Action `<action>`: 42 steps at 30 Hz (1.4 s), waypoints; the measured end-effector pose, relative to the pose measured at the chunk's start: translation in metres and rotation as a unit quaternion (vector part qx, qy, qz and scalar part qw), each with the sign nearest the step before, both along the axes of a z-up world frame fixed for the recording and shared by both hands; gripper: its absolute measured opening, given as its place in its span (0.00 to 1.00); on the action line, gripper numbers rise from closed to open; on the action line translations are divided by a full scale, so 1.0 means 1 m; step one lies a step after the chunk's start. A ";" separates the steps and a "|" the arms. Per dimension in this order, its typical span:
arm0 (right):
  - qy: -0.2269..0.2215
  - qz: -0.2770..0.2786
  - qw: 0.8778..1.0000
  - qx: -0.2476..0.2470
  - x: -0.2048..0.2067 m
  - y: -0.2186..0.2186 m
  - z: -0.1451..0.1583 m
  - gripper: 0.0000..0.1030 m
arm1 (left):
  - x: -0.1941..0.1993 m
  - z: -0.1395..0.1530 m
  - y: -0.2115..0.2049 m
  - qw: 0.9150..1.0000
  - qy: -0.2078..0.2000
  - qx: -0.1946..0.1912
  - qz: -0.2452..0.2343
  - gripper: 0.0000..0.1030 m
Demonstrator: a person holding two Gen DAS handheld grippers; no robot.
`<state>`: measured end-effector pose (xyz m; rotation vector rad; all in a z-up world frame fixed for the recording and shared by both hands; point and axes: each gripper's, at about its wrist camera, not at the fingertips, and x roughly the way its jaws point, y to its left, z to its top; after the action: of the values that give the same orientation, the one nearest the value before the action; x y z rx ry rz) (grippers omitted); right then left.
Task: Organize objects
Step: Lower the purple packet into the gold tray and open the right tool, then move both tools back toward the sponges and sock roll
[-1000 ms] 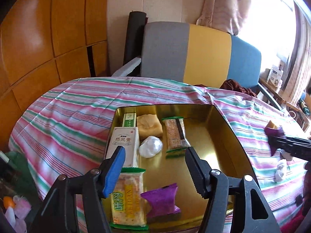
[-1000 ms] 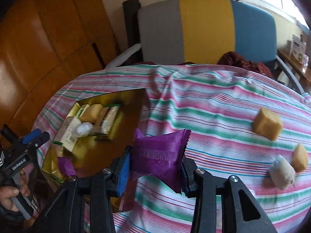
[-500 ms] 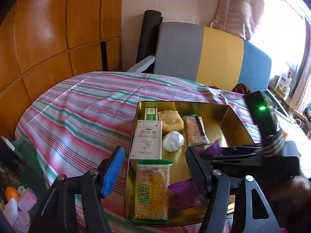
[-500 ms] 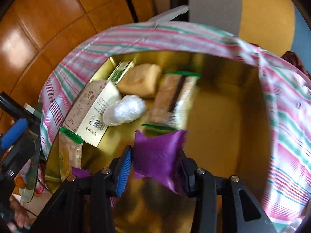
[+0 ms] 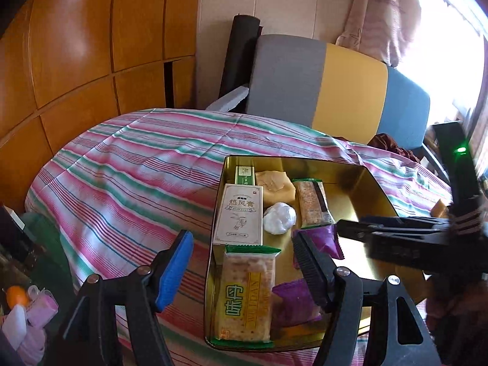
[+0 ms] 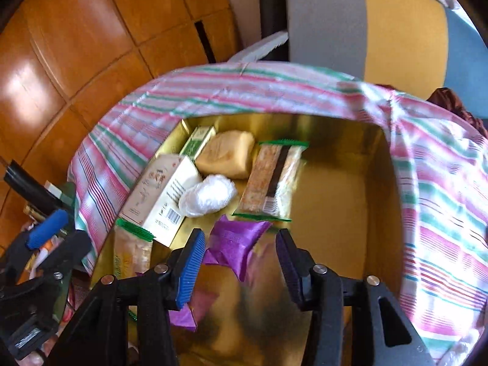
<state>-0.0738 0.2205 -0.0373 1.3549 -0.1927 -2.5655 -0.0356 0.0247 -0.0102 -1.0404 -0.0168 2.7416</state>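
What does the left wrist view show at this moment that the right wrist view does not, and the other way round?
Only the left wrist view shows the front of the yellow cracker pack in full and the right hand-held gripper from the side, with its green light. Only the right wrist view shows the purple packet between that gripper's opening jaws, clear of both pads. Both show the gold tin, white box and white ball.

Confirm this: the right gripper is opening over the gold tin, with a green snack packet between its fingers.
Wrong on the colour. The packet between the fingers of the right gripper is purple, not green, as the right wrist view shows. The rest holds: the jaws are opening over the gold tin.
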 end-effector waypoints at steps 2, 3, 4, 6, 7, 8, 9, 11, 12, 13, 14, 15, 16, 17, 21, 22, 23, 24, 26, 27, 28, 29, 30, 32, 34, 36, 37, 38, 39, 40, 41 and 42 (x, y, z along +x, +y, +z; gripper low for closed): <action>0.012 -0.009 1.000 0.002 0.011 0.006 0.007 0.48 | 0.002 0.002 0.003 1.000 0.003 -0.001 -0.003 0.68; 0.016 -0.013 1.000 0.001 0.016 0.010 0.011 0.48 | 0.003 0.003 0.005 1.000 0.005 -0.001 -0.006 0.68; 0.021 -0.019 1.000 -0.001 0.022 0.015 0.013 0.48 | 0.004 0.004 0.006 1.000 0.006 -0.002 -0.009 0.68; 0.027 -0.030 0.999 -0.001 0.035 0.026 0.017 0.48 | 0.006 0.006 0.010 1.000 0.009 -0.003 -0.014 0.69; 0.029 -0.037 0.999 0.001 0.042 0.033 0.018 0.48 | 0.007 0.007 0.012 1.000 0.010 -0.004 -0.018 0.69; 0.031 -0.045 0.998 0.001 0.048 0.040 0.019 0.48 | 0.009 0.008 0.015 1.000 0.012 -0.006 -0.021 0.69; 0.033 -0.055 0.998 0.002 0.053 0.049 0.020 0.49 | 0.010 0.010 0.018 1.000 0.013 -0.007 -0.025 0.69; 0.035 -0.074 0.997 0.002 0.065 0.066 0.022 0.49 | 0.013 0.012 0.024 0.999 0.016 -0.010 -0.033 0.70; 0.036 -0.083 0.996 0.002 0.070 0.075 0.023 0.49 | 0.014 0.013 0.027 0.999 0.017 -0.011 -0.038 0.70; 0.037 -0.094 0.995 0.002 0.076 0.085 0.024 0.49 | 0.015 0.015 0.031 0.999 0.019 -0.012 -0.043 0.71; 0.038 -0.104 0.994 0.004 0.081 0.094 0.025 0.49 | 0.016 0.016 0.035 0.998 0.020 -0.014 -0.049 0.71; 0.040 -0.114 0.993 0.005 0.087 0.103 0.025 0.49 | 0.017 0.017 0.040 0.998 0.021 -0.017 -0.056 0.71; 0.042 -0.124 0.991 0.007 0.092 0.112 0.026 0.49 | 0.018 0.018 0.044 0.998 0.022 -0.019 -0.063 0.72; 0.043 -0.135 0.990 0.010 0.098 0.122 0.027 0.49 | 0.018 0.019 0.049 0.997 0.024 -0.021 -0.069 0.72; 0.047 -0.178 0.983 0.021 0.123 0.162 0.031 0.49 | 0.022 0.023 0.070 0.994 0.027 -0.026 -0.099 0.75; 0.047 -0.190 0.980 0.023 0.129 0.173 0.032 0.50 | 0.022 0.023 0.076 0.994 0.027 -0.028 -0.106 0.75; 0.047 -0.203 0.978 0.027 0.136 0.184 0.032 0.50 | 0.023 0.024 0.083 0.992 0.028 -0.031 -0.115 0.75; 0.046 -0.217 0.975 0.032 0.142 0.195 0.033 0.50 | 0.024 0.025 0.089 0.991 0.029 -0.034 -0.123 0.75; 0.043 -0.248 0.967 0.040 0.155 0.219 0.032 0.50 | 0.024 0.025 0.103 0.989 0.030 -0.040 -0.139 0.75; 0.041 -0.264 0.963 0.044 0.162 0.231 0.032 0.50 | 0.024 0.025 0.111 0.987 0.030 -0.042 -0.149 0.75; 0.039 -0.281 0.958 0.047 0.168 0.244 0.031 0.50 | 0.025 0.026 0.118 0.986 0.031 -0.044 -0.158 0.75; 0.036 -0.300 0.952 0.050 0.174 0.257 0.030 0.50 | 0.026 0.026 0.126 0.984 0.032 -0.046 -0.167 0.75; 0.032 -0.318 0.946 0.054 0.180 0.269 0.029 0.50 | 0.027 0.025 0.136 0.982 0.032 -0.049 -0.178 0.75; 0.021 -0.356 0.932 0.069 0.191 0.289 0.025 0.50 | 0.028 0.024 0.153 0.979 0.027 -0.052 -0.196 0.75; 0.008 -0.399 0.913 0.083 0.202 0.308 0.019 0.50 | 0.031 0.023 0.174 0.974 0.026 -0.056 -0.218 0.75; -0.012 -0.446 0.893 0.063 0.211 0.326 0.010 0.50 | 0.033 0.021 0.193 0.969 0.019 -0.057 -0.239 0.75; -0.021 -0.459 0.887 0.047 0.215 0.334 0.006 0.50 | 0.034 0.019 0.204 0.966 0.015 -0.058 -0.250 0.75; -0.028 -0.469 0.882 0.034 0.217 0.340 0.003 0.50 | 0.036 0.017 0.215 0.963 0.012 -0.060 -0.262 0.75; -0.029 -0.476 0.879 0.027 0.219 0.342 0.002 0.50 | 0.038 0.015 0.226 0.960 0.010 -0.062 -0.275 0.75; -0.026 -0.476 0.879 0.023 0.219 0.343 0.003 0.50 | 0.041 0.013 0.237 0.956 0.009 -0.065 -0.286 0.75; -0.025 -0.472 0.881 0.022 0.217 0.343 0.003 0.50 | 0.043 0.010 0.247 0.953 0.008 -0.067 -0.297 0.75; -0.025 -0.469 0.883 0.021 0.216 0.342 0.003 0.50 | 0.046 0.007 0.256 0.949 0.005 -0.068 -0.308 0.75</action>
<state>0.1423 0.5622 -0.0347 1.6100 -1.0389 -3.2721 0.0100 0.2810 -0.0028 -0.8732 0.4306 2.1953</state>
